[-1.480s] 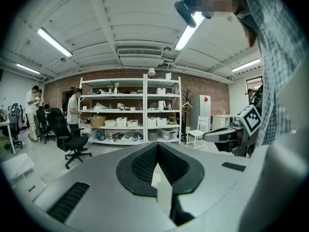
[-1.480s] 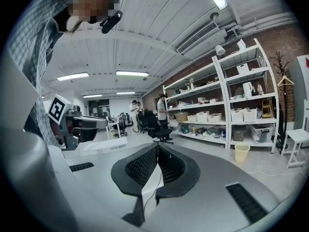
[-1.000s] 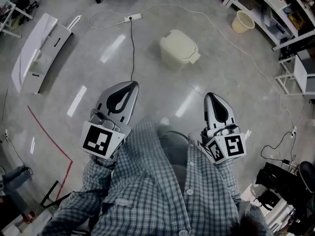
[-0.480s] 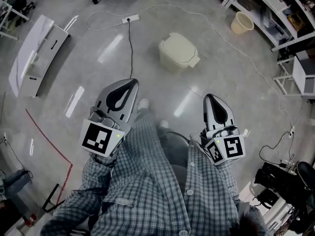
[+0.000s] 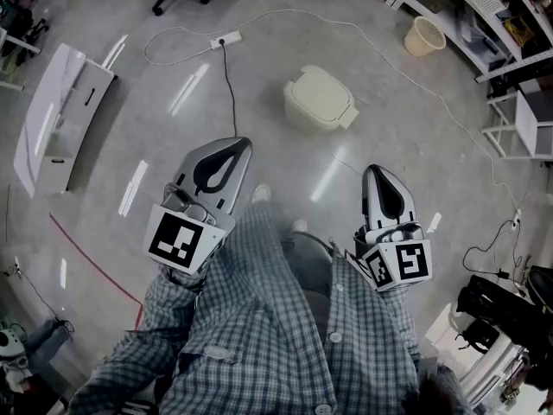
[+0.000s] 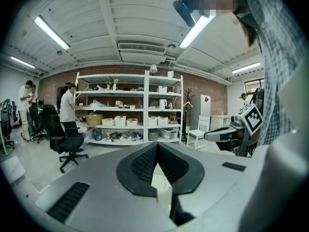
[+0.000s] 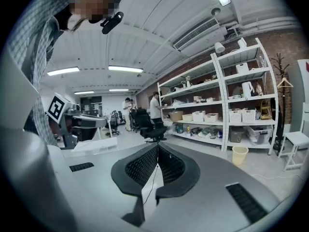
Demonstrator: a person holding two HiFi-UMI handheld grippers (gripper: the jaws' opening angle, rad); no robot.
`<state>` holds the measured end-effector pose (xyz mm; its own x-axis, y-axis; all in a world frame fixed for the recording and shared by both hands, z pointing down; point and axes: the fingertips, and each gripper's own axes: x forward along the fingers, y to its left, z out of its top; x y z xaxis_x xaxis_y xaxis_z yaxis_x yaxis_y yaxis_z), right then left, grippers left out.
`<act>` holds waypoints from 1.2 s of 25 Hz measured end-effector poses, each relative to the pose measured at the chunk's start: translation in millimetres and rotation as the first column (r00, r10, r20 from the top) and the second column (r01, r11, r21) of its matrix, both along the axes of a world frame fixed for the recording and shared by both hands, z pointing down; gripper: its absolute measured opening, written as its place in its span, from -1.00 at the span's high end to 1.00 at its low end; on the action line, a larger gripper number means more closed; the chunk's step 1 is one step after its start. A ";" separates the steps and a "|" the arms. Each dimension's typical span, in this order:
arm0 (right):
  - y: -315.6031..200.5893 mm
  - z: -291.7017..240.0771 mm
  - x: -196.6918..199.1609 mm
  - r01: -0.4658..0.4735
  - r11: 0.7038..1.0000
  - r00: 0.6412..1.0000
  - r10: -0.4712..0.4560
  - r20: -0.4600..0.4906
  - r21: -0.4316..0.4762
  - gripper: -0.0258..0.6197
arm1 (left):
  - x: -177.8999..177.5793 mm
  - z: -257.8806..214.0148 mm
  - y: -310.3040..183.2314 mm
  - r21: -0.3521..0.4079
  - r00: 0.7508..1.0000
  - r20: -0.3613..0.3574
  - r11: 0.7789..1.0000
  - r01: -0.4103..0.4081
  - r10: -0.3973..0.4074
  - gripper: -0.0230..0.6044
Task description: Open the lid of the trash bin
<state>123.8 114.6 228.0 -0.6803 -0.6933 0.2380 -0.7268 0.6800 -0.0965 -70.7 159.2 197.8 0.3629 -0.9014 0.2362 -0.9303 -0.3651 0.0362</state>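
Fingers [image 6: 143, 164] of the left gripper [image 5: 226, 156] meet at their tips with nothing between them, and those of the right gripper [image 5: 378, 181] are likewise pressed together and empty. Both grippers are held in the air in front of a person's checked shirt [image 5: 259, 335], well short of the trash bin [image 5: 320, 100]. This cream bin stands on the grey floor [image 5: 415, 137]. Its lid [image 5: 321, 89] seems to be down, though it is small in the head view. Left of the bin lies a white panel [image 5: 60, 111]. Beyond the bin sits a power strip [image 5: 226, 38], and beyond and to the bin's right a pale round basket [image 5: 425, 35].
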 end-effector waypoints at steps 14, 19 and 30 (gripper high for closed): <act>-25.1 10.7 -38.9 -0.198 0.980 0.980 0.198 -0.019 0.004 0.86 | -55.5 15.7 -53.9 -0.024 0.991 -0.007 0.991 -0.132 0.132 0.91; -26.7 17.3 -35.6 -0.245 0.969 0.969 0.244 -0.038 -0.016 0.86 | -54.1 19.6 -69.4 -0.027 0.984 -0.021 0.983 -0.179 0.179 0.91; -65.6 26.1 -35.1 -0.243 0.969 0.970 0.242 -0.029 -0.034 0.86 | -48.7 24.4 -105.1 -0.052 0.983 -0.016 0.982 -0.184 0.184 0.91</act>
<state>88.7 49.0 254.1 -0.4861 -0.8273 0.2816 -0.8723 0.4790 -0.0984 -119.3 54.1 222.2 0.5243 -0.8054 0.2765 -0.8469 -0.5272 0.0703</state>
